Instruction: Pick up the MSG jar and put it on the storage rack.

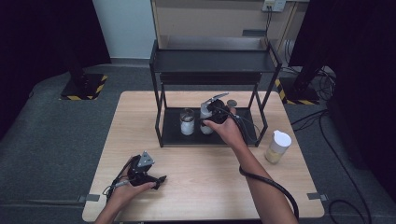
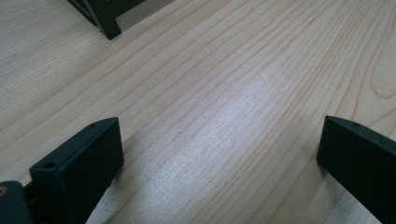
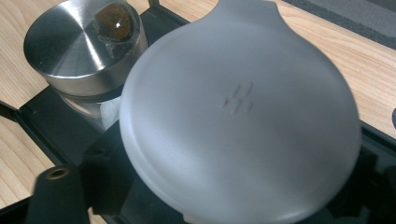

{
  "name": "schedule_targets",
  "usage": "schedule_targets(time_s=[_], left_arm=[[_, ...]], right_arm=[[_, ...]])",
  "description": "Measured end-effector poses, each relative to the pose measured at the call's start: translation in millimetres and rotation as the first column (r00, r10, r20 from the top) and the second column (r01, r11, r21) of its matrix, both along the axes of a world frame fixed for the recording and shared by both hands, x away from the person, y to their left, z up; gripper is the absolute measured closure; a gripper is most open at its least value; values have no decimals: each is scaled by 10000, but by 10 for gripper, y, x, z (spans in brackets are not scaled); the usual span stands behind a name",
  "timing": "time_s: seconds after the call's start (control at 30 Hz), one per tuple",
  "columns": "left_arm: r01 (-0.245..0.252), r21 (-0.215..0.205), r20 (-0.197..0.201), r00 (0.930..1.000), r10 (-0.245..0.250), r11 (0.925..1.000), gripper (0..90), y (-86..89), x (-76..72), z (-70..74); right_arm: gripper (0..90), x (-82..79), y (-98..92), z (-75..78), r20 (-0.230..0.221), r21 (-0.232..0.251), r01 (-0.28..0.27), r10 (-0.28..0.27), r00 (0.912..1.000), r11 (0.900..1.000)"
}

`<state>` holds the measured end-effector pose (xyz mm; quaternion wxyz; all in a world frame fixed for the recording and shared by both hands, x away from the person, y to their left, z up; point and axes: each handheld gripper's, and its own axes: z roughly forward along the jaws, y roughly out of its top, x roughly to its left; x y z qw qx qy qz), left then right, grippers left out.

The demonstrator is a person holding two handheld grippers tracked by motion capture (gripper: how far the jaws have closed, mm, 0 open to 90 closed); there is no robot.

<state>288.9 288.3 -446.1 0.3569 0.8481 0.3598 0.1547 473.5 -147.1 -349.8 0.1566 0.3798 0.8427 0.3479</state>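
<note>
Rack (image 1: 161, 100) posts and upper shelf (image 1: 212, 60) hem in both jars (image 1: 187, 122).

Both black tools, left tool (image 1: 161, 178) with grey triangular plate, trail apparently black cables.

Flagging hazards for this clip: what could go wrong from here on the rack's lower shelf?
1. The right tongs sit around the frosted white-lidded jar; pulling back askew could tip it.
2. It stands close beside the steel-lidded glass jar, so a nudge might knock that over.
3. The black metal rack's upper shelf hangs low over the hand.
</note>
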Motion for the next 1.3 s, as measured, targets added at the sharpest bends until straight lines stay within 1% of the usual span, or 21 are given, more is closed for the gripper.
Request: schedule_targets(time_s=[0.07,0.1,0.23,0.37,0.6,0.67,0.8,0.87,0.9,1.13,1.2,1.3], left_arm=[[3,7,5,10000,-3,10000,0,-1,0,-1],[5,8,5,10000,-5,10000,0,-1,0,-1],[3,6,6,10000,-3,10000,0,-1,0,-1],[4,7,5,10000,-4,10000,0,-1,0,-1],[8,11,2,10000,-8,10000,0,-1,1,0],[5,9,3,10000,-5,10000,0,-1,0,-1],[7,10,3,10000,-7,10000,0,-1,1,-1],[5,9,4,10000,-5,10000,0,-1,0,-1],[3,14,6,10000,-3,10000,0,-1,0,0],[-4,1,7,10000,4,10000,0,-1,-1,-2],[-2,2,5,10000,2,10000,0,-1,0,-2],[-2,2,8,10000,2,10000,0,-1,0,-2]], right_arm=[[146,-6,-5,8,23,-9,-20,20,10000,10000],[132,1,-7,14,-37,-21,-39,39,10000,10000],[99,-22,-6,29,-45,-101,-46,46,10000,9999],[87,-42,-41,38,-57,-66,-103,102,9999,9999],[81,-97,-109,66,-212,6,-204,205,9996,9998],[81,-116,-131,61,-179,0,-321,321,9993,9995],[80,-161,-161,58,-207,72,-378,379,9991,9993],[80,-187,-179,51,-186,80,-411,413,9990,9991],[80,-198,-194,47,-216,144,-414,417,9989,9990],[79,-276,-297,7,-332,208,-391,398,9987,9990],[78,-301,-331,-6,-294,209,-452,458,9985,9988],[76,-339,-374,-11,-305,345,-435,446,9985,9985]])
